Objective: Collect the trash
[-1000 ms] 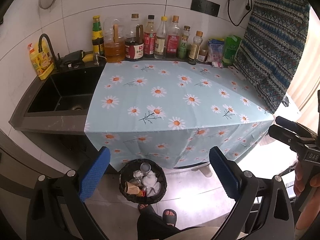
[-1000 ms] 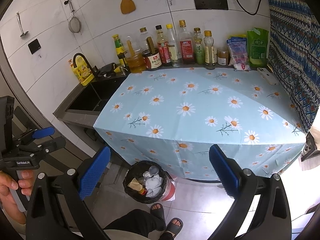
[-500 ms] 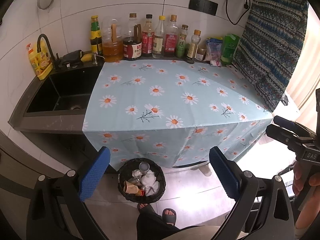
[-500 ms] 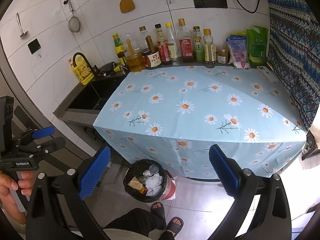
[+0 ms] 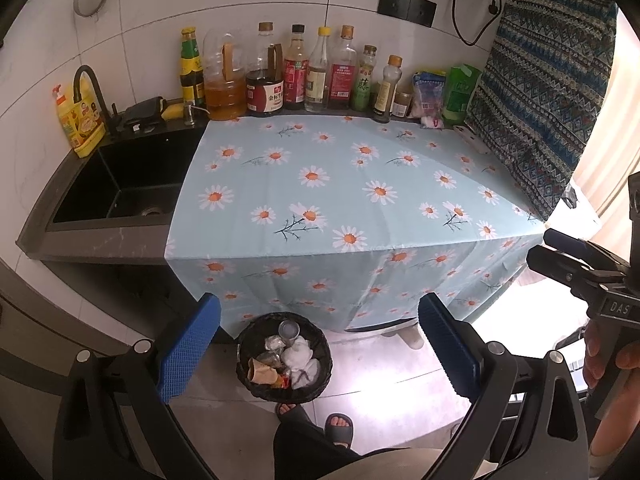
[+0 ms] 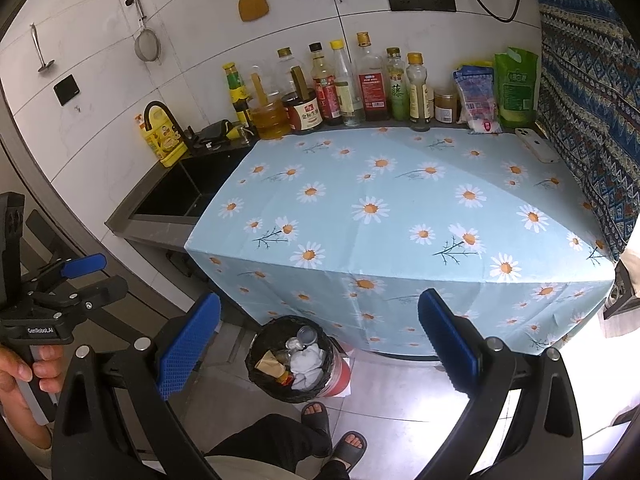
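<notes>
A black trash bin (image 5: 285, 360) stands on the floor in front of the counter, holding crumpled paper, a can and wrappers; it also shows in the right wrist view (image 6: 289, 358). My left gripper (image 5: 318, 350) is open and empty, held high above the floor over the bin. My right gripper (image 6: 318, 350) is open and empty at the same height. Each gripper shows in the other's view, the right one (image 5: 560, 254) at the right edge and the left one (image 6: 86, 276) at the left edge. The daisy tablecloth (image 5: 340, 196) bears no loose trash.
Bottles (image 5: 296, 76) and bags (image 5: 460, 94) line the back wall. A black sink (image 5: 116, 184) with a yellow detergent bottle (image 5: 82, 122) lies left. A phone (image 6: 536, 145) lies at the cloth's back right. A patterned curtain (image 5: 548, 92) hangs right. My feet (image 5: 316, 420) stand by the bin.
Both grippers have drawn back and up a little, so the counter and bin sit slightly lower and smaller. Both stay open.
</notes>
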The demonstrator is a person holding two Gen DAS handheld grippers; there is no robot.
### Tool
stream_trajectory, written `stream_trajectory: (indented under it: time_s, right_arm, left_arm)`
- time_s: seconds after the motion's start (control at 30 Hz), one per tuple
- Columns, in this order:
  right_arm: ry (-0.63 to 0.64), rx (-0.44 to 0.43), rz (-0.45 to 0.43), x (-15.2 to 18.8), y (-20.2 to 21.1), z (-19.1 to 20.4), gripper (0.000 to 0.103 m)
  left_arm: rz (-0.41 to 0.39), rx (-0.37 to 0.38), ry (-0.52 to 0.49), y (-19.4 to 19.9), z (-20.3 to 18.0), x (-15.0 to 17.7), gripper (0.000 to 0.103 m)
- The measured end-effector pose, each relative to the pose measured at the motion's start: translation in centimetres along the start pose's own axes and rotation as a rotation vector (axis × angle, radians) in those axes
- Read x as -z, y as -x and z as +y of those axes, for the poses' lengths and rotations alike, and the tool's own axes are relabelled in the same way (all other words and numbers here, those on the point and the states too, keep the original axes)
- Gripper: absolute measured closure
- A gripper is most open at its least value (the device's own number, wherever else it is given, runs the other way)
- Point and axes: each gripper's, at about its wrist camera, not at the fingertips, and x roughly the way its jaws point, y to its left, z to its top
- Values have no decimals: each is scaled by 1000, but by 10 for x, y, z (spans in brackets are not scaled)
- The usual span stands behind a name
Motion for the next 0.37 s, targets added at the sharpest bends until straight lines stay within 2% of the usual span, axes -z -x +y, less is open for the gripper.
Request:
stream_trajectory:
  time_s: [0.37]
  right_arm:
    - [8, -5, 4, -9, -6, 1, 5]
  left_arm:
    - [9, 0, 4, -7, 4, -8, 7]
